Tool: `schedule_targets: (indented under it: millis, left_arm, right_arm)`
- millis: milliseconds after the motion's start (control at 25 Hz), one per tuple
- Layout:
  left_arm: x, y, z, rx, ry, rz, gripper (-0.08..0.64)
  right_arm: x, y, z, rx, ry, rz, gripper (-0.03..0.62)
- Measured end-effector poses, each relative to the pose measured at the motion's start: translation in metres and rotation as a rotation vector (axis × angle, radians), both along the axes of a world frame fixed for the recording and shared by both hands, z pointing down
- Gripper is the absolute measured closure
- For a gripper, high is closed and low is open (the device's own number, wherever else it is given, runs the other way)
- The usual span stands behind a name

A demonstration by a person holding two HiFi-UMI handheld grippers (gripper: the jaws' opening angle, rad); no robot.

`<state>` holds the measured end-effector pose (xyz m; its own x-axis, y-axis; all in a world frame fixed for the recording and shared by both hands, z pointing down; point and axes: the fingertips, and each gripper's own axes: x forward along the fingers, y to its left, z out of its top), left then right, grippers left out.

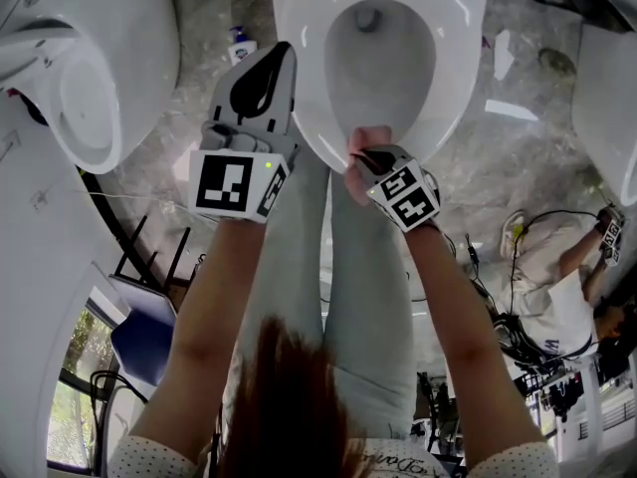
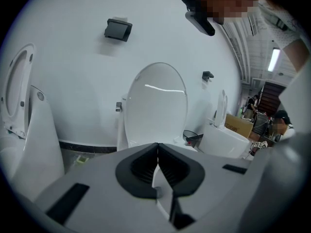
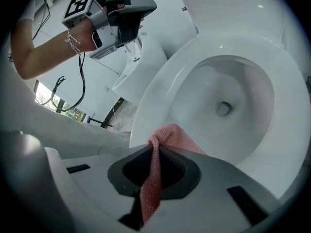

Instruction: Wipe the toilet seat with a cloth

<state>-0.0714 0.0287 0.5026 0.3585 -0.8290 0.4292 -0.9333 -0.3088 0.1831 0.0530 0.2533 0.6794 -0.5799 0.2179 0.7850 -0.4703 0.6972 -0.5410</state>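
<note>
Your right gripper [image 3: 155, 152] pinches the pink cloth [image 3: 171, 136] at the front rim of the toilet seat [image 3: 160, 89], placed to wipe. Your left gripper [image 2: 157, 152], closed and empty, hovers aside, out of the way.

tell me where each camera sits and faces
Head view: on the head, steeply down at the toilet seat; both forearms, left claw, right claw show.
Left gripper view: on left claw, level at raised lid; claw shut, empty.
Right gripper view: on right claw, down into the bowl; clamps pink cloth, left forearm shows.
Shared: head and right views show seat and cloth.
</note>
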Motion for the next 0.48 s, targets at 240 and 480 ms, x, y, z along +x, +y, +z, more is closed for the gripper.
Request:
schedule_targets:
  millis: [240,480]
  left_arm:
    - [-0.008,-0.004,0.002,-0.005,-0.013,0.023,0.555]
    - [-0.015,-0.01,0.0,0.018,-0.065,0.054,0.555]
  right_arm:
    - [-0.01,-0.008,0.003,-0.042,-0.019,0.062,0.557]
    - [-0.032,-0.022,0.0,-0.053,-0.039,0.157,0.557]
